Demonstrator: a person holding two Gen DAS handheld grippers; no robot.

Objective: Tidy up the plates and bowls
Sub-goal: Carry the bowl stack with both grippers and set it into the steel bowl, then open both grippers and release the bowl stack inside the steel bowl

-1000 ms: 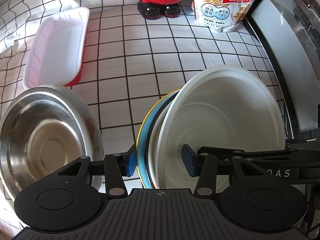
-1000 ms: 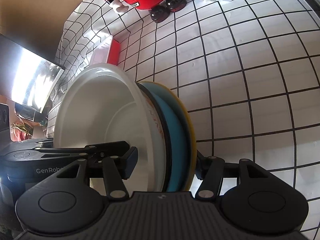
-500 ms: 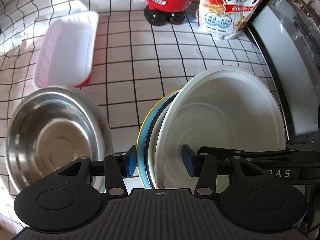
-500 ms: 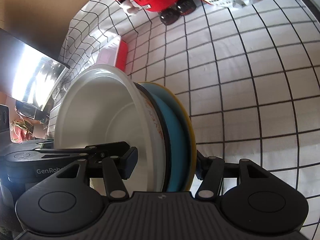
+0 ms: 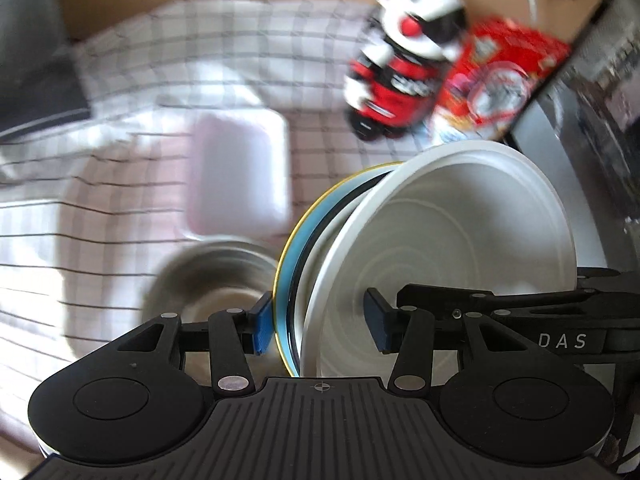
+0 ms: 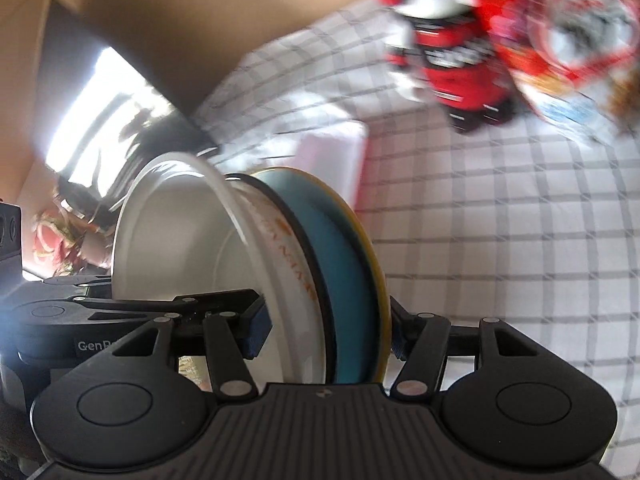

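Both the left gripper (image 5: 318, 328) and right gripper (image 6: 326, 332) clamp the upright plate stack (image 5: 440, 248), above the steel bowl (image 5: 208, 276).

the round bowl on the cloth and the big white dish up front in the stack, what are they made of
Round bowl: likely stainless steel, grey with a shiny, reflective inside. White dish: smooth, matte to slightly glossy, with faint concentric rings; plastic, melamine or ceramic, can't tell which.
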